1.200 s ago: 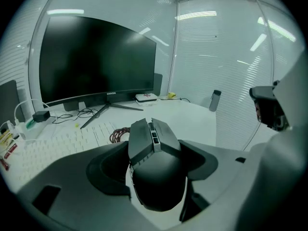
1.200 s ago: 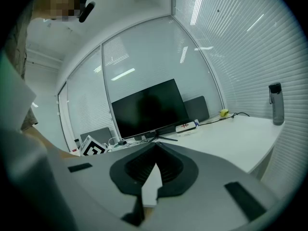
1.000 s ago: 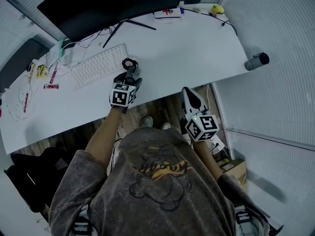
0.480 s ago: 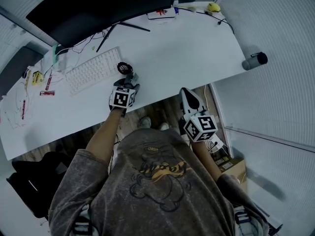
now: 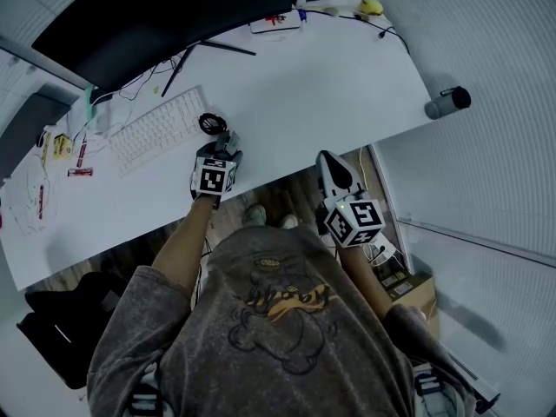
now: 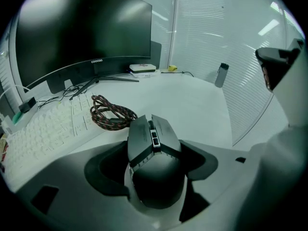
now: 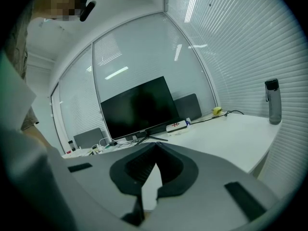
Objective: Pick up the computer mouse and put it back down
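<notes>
Computer mouse (image 6: 153, 143) clamped by its flanks in left tool (image 5: 226, 142) near the front edge of the desk (image 5: 330, 85), close to the coiled cable (image 6: 111, 113), presumably for a straight set-down; right tool (image 7: 155, 150), jaws together on nothing, parked off that edge, apparently unneeded.

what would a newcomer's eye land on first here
The left gripper clamping a dark computer mouse near the front edge of the white desk stands out first. Beyond it lie a coiled braided cable and a big curved black monitor. The right gripper hangs shut and empty off the desk.
</notes>
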